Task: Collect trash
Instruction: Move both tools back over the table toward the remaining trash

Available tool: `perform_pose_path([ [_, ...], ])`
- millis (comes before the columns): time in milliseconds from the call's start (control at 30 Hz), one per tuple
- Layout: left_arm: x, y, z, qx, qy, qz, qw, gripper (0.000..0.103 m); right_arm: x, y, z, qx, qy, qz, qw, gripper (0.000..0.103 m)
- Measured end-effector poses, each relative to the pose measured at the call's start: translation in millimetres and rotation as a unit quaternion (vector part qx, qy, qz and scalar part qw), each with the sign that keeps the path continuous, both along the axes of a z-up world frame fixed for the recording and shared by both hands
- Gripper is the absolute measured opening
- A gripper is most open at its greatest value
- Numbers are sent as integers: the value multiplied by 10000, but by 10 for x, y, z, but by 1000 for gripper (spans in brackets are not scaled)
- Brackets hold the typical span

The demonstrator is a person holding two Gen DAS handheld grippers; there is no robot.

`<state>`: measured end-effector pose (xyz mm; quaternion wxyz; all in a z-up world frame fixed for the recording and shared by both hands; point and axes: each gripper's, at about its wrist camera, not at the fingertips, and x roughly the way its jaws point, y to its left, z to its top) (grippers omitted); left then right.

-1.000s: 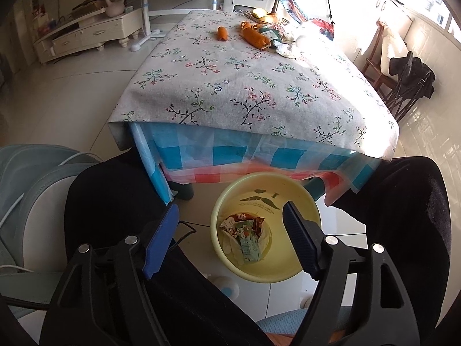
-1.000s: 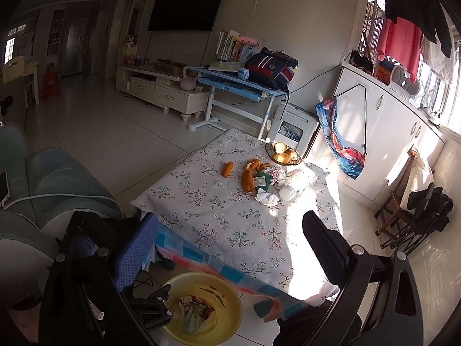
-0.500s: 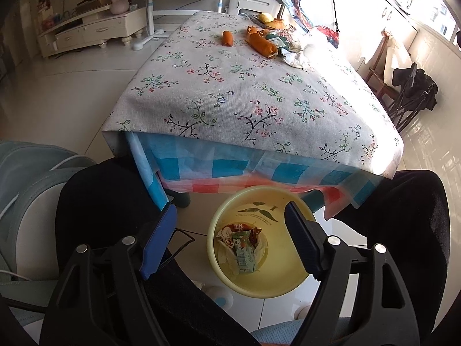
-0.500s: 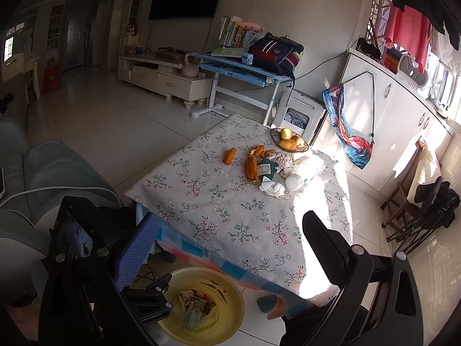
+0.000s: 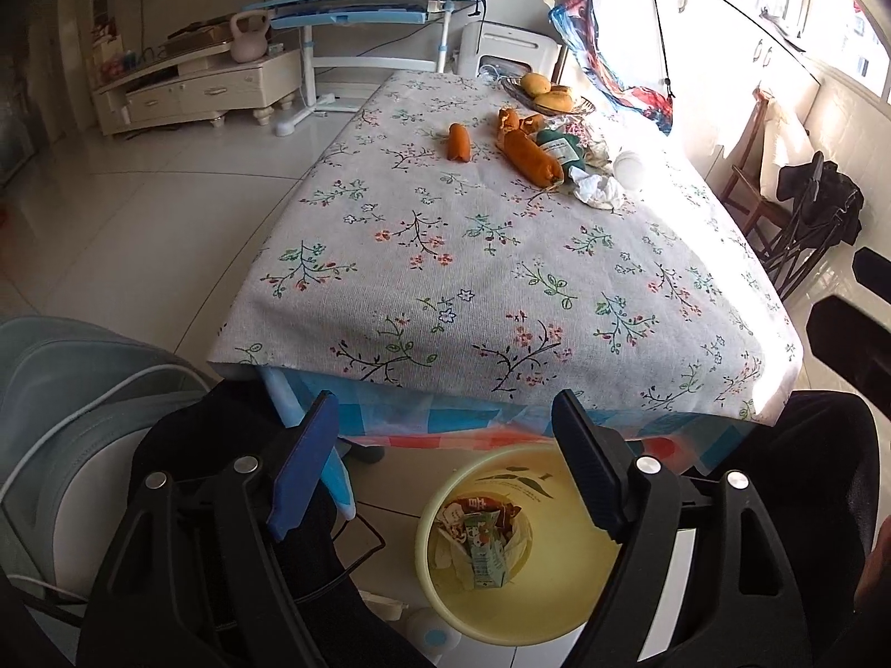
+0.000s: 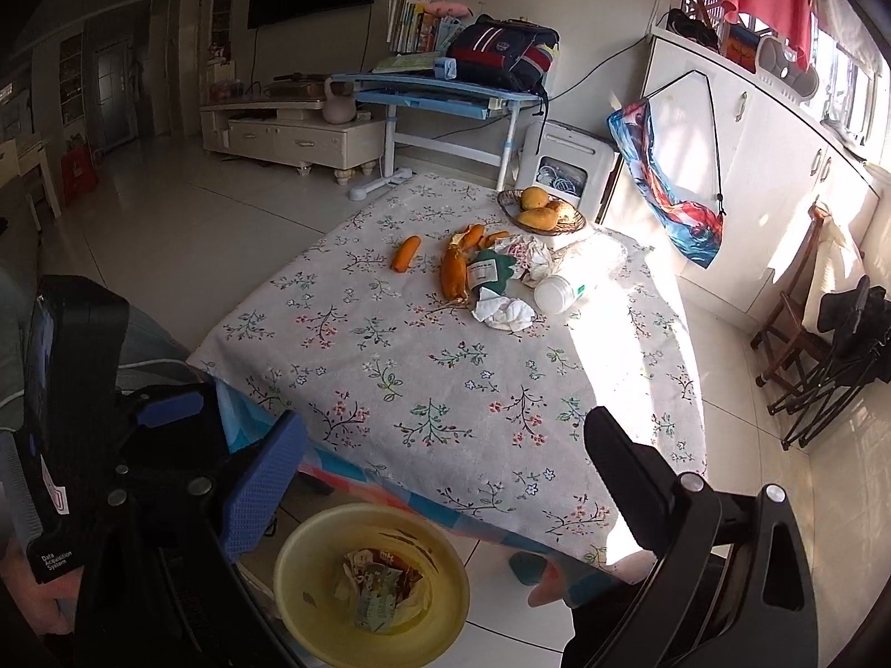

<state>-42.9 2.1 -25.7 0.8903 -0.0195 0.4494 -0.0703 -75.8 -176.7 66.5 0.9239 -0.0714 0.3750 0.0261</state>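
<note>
Jaws of the left gripper gape wide and empty above the yellow bin, well short of the crumpled tissue far across the table; reach long. From the right wrist, the right gripper is equally wide and empty; approach the tissue low, beside the orange peel.

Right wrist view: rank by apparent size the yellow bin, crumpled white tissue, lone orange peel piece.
Largest to smallest as they appear:
1. yellow bin, though it sits nearest the camera, which inflates it
2. crumpled white tissue
3. lone orange peel piece
The tissue and the peel lie at similar depth, so that order is fair.
</note>
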Motion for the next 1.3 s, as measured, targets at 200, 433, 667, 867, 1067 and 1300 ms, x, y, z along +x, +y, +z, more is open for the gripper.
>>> perform_pose_path([
  [200, 331, -36, 13, 82, -33, 124, 9999, 76, 173, -320, -192, 311, 207, -334, 9987, 95],
  [433, 780, -126, 25, -16, -59, 242, 9997, 76, 454, -559, -347, 565, 315, -482, 9967, 95],
  [667, 1252, -267, 54, -51, -154, 262, 9995, 76, 775, -595, -435, 709, 261, -314, 9966, 95],
  [867, 1592, -266, 11, 2, -193, 372, 9991, 78, 1183, -523, -523, 742, 262, -28, 9969, 94],
  [1067, 1911, -220, -122, 63, -80, 501, 9987, 78, 1584, -433, -647, 701, 405, 117, 9966, 78],
  [1300, 2137, -287, -166, 239, -178, 444, 9986, 78, 1825, -430, -740, 630, 508, 139, 9966, 70],
])
